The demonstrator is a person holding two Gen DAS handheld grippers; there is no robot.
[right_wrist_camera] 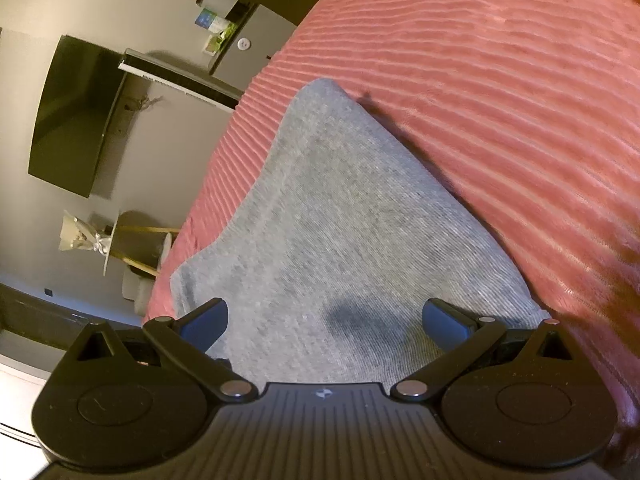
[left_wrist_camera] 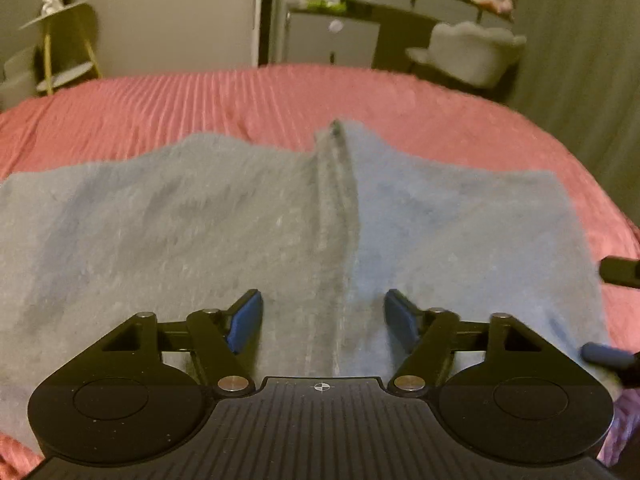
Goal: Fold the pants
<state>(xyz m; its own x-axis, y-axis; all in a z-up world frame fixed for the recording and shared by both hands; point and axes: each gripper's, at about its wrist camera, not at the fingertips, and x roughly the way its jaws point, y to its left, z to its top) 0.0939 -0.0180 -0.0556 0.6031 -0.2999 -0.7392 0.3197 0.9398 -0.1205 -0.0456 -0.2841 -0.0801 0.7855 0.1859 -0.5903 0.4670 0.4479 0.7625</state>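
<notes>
So the grey knit pants (left_wrist_camera: 248, 216) are spread flat on the bed with the pink ribbed blanket (left_wrist_camera: 208, 100), filling the middle and lower part of the left wrist view. A raised fold or seam (left_wrist_camera: 338, 184) is seen running from the frame's centre up to a small peak, and that ridge is only shown in this view. The left gripper (left_wrist_camera: 323, 320) is held above the fabric at the lower centre, its blue pads (left_wrist_camera: 246, 322) spread wide apart with nothing pinched between them. At the right edge of that same frame, dark parts of the right gripper (left_wrist_camera: 608, 354) are glimpsed by the pants' edge.

In the right wrist view the pants (right_wrist_camera: 340, 220) are seen tilted, as a tapering grey shape running from the lower centre up to a rounded corner in the upper middle, with the blanket (right_wrist_camera: 500, 80) to the right. The right gripper (right_wrist_camera: 324, 320) is also opened wide over the cloth, nothing clamped. A wall-mounted dark flat screen (right_wrist_camera: 72, 116) is caught at the left, only in this view, while a grey scalloped chair (left_wrist_camera: 472, 52) at the upper right is shown only by the left camera.
</notes>
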